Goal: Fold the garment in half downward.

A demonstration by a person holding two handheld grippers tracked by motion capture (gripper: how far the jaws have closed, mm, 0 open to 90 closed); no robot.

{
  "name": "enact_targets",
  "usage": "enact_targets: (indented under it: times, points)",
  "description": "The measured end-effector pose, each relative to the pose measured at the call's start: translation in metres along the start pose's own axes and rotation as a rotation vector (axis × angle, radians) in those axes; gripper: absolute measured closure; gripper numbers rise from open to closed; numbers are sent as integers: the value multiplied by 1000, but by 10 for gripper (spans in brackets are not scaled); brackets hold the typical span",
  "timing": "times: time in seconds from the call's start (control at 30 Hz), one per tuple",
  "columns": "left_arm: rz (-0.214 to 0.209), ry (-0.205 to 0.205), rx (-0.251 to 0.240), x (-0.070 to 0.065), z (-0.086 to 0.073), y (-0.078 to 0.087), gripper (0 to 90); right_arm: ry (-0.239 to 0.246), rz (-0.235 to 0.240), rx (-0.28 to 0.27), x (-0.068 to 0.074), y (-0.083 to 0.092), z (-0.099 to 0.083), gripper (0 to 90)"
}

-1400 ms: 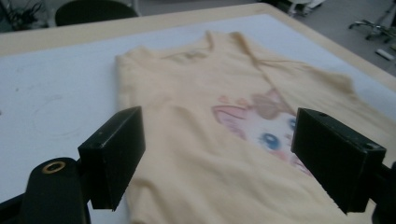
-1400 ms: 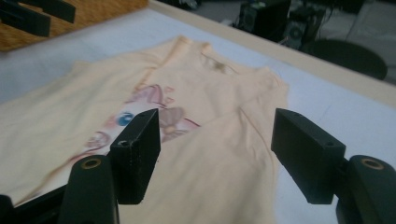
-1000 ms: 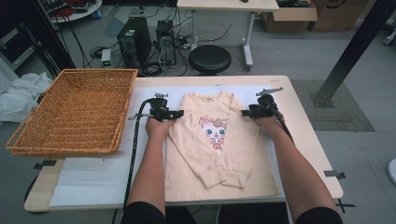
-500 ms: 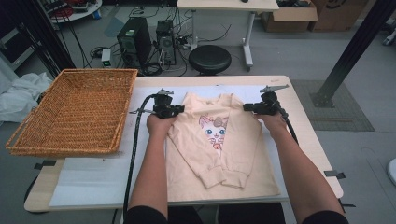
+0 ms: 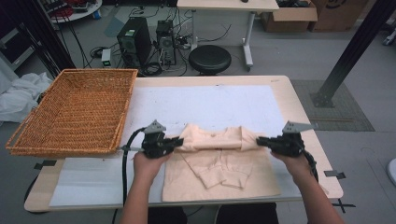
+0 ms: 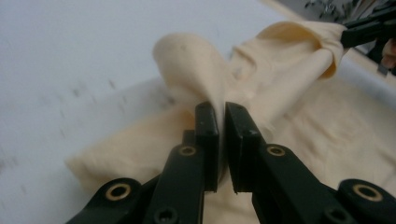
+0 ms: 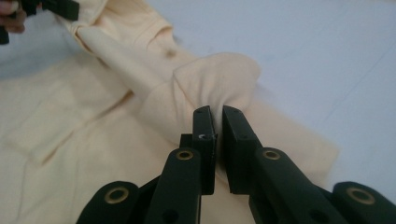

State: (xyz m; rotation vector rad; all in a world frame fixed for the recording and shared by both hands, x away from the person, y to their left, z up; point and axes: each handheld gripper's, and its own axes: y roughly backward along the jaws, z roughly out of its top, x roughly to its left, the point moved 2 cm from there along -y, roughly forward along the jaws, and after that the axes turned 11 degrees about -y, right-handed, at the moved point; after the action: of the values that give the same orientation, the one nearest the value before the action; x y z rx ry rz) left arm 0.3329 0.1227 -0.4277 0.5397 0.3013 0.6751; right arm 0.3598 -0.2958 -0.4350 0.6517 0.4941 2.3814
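Note:
A cream sweatshirt lies on the white mat, its top half lifted and drawn over the lower half, with the sleeves folded on top. My left gripper is shut on the left shoulder fold. Its jaws have just been closing, and in the left gripper view cream cloth is pinched between them. My right gripper is shut on the right shoulder fold, where a bunch of fabric rises from its jaws. Each gripper view shows the other gripper farther off, holding the opposite end of the same fold.
A wicker basket stands at the table's left side, partly over the edge. Bare white mat lies beyond the shirt. A black stool and computer cases stand on the floor behind the table.
Both grippers have moved toward the near edge, taking the shirt's shoulders with them. The top half now folds over and the cat print is hidden.

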Motion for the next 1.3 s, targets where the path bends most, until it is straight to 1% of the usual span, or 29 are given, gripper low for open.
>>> enact_targets:
  times: [0.03,0.07,0.1,0.13,0.17,0.2,0.23,0.27,0.33,0.37,0.43,0.47,0.5,0.57,0.6,0.63,0.67,0.7,0.73,0.77,0.8,0.83,0.87,0.9,0.93,1.0,1.07,1.2,1.3]
  points:
    - [1,2,19,-3,-5,-2,832,-10,-8,20,3,0,-13,846]
    - [10,-8,48,-5,-11,-4,815,-21,-14,32,4,0,-20,838]
    - [21,-14,73,-6,-16,-7,768,-30,-23,46,5,-1,-26,816]
    - [16,-9,96,-7,-18,-8,692,-34,-37,57,6,-2,-29,762]
    - [4,1,94,-6,-17,-8,600,-36,-47,69,6,-2,-28,703]
    - [5,23,76,-3,-15,-4,521,-36,-48,72,6,0,-24,650]
    - [15,45,39,0,-12,0,467,-31,-63,57,4,5,-17,613]
    - [36,49,7,5,-9,6,424,-31,-77,28,2,12,-9,605]
    - [93,64,-12,15,-5,12,394,-46,-112,-33,-6,24,6,577]
    - [122,84,-9,23,-5,13,368,-52,-130,-37,-10,26,10,569]
    - [152,114,17,34,-7,9,344,-76,-177,-12,-25,23,13,535]
    - [172,128,29,39,-9,6,328,-97,-187,4,-31,19,11,523]
    - [175,145,36,45,-11,2,317,-114,-193,21,-37,13,8,518]
    - [173,155,46,51,-15,-3,310,-138,-177,56,-45,-1,0,513]
    - [162,160,66,53,-17,-8,307,-148,-167,89,-46,-7,-3,527]
    - [136,157,84,53,-19,-12,309,-145,-154,119,-45,-14,-7,523]
    - [125,151,106,53,-20,-16,311,-137,-153,99,-43,-16,-8,534]
    - [140,126,103,51,-20,-17,307,-149,-142,98,-42,-17,-9,534]
    - [161,100,115,48,-20,-18,352,-156,-131,99,-41,-17,-9,562]
    - [172,84,126,47,-20,-18,410,-149,-116,112,-39,-18,-9,611]
    - [153,70,130,44,-19,-19,493,-142,-108,119,-38,-18,-9,655]
    - [150,66,136,43,-19,-20,617,-136,-88,132,-36,-19,-10,731]
    - [134,69,137,43,-18,-20,698,-133,-73,139,-34,-21,-10,767]
    - [131,77,134,43,-18,-20,748,-132,-72,140,-33,-22,-10,789]
    - [134,84,127,44,-18,-21,767,-134,-74,141,-32,-23,-9,804]
    - [149,80,114,47,-16,-20,795,-129,-74,147,-33,-24,-7,820]
    - [172,90,87,53,-12,-18,808,-125,-96,122,-36,-24,0,826]
    - [225,81,69,73,5,-20,810,-104,-126,75,-42,-34,21,828]
    - [253,89,72,91,20,-27,810,-96,-150,69,-50,-48,40,828]
